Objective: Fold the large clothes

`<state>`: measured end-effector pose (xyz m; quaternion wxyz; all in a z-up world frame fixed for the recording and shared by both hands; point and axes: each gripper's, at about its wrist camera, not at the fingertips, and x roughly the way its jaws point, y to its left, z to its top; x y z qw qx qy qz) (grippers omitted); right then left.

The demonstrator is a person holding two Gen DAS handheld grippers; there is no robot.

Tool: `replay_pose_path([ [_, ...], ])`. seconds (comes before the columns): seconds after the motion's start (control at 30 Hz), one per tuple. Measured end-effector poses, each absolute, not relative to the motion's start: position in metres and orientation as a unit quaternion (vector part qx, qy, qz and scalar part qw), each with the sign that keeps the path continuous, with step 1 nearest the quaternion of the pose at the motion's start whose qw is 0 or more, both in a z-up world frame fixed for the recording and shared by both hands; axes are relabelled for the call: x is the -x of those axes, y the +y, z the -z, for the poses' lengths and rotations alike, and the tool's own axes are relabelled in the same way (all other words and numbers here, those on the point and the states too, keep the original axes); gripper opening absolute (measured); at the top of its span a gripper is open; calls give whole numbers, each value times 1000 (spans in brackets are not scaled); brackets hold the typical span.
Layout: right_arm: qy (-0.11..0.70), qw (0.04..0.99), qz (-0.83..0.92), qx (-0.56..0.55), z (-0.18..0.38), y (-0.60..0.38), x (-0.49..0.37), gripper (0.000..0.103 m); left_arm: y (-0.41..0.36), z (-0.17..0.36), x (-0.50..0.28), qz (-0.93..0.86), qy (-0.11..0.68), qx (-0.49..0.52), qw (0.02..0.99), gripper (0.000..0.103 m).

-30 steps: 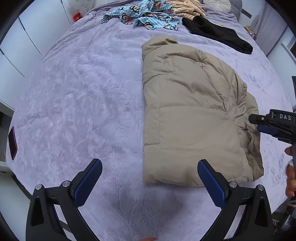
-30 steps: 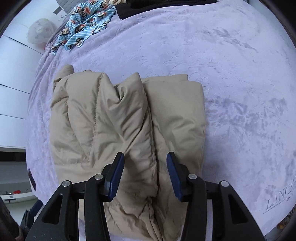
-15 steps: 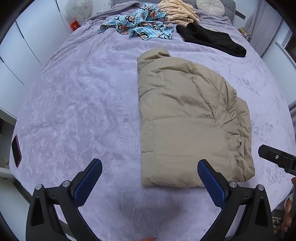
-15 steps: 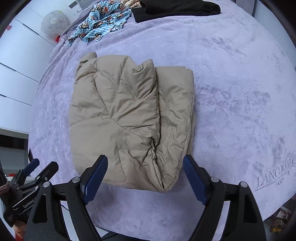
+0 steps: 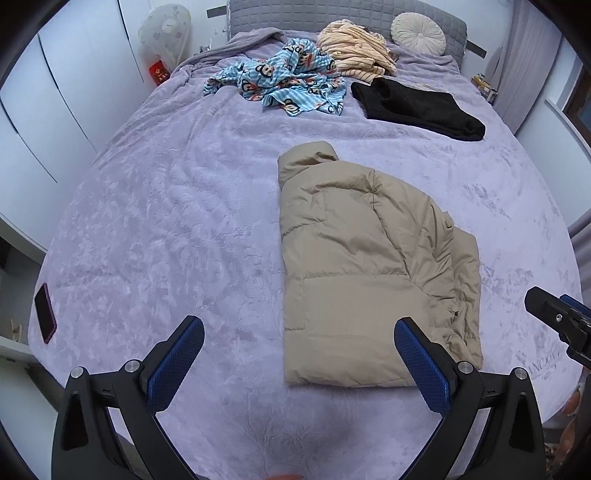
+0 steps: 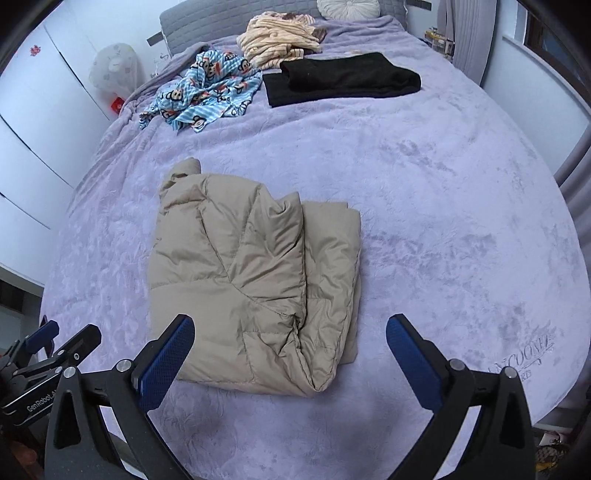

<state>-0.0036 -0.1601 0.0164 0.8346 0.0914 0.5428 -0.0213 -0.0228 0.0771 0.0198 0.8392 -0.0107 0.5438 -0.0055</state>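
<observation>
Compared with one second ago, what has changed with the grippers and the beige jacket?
The right gripper has just been opening: its jaws were closed in on a fold of the beige jacket, and now they stand wide with nothing between them. Both grippers have pulled back, so more of the bed is in view. The left gripper stayed open and empty. The jacket stayed folded in place.

Plain khaki-beige quilted puffer jacket [image 5: 369, 266] on a lilac plush bedspread [image 5: 177, 221] embossed with a faint leaf pattern and grey lettering at one corner. Further up: light blue striped garment with cartoon monkey faces [image 5: 284, 81], cream garment with pale orange stripes [image 5: 354, 51], plain black knitted garment [image 5: 417, 105], and off-white round pleated cushion [image 5: 417, 34] against a grey quilted headboard [image 5: 295, 13]. Black gripper arms with blue dimpled pads [image 6: 166, 363]; dark maroon phone [image 5: 45, 313] at the bed's edge.
</observation>
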Motion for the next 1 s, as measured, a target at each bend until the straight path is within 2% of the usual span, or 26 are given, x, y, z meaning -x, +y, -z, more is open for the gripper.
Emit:
replay_pose_path([
  [0.43, 521, 851, 17, -71, -56, -141, -1, 103, 76, -64, 21, -1, 509, 4, 861, 103],
  [1.0, 532, 842, 17, -83, -51, -142, 2, 103, 77, -64, 23, -7, 513, 8, 859, 103],
])
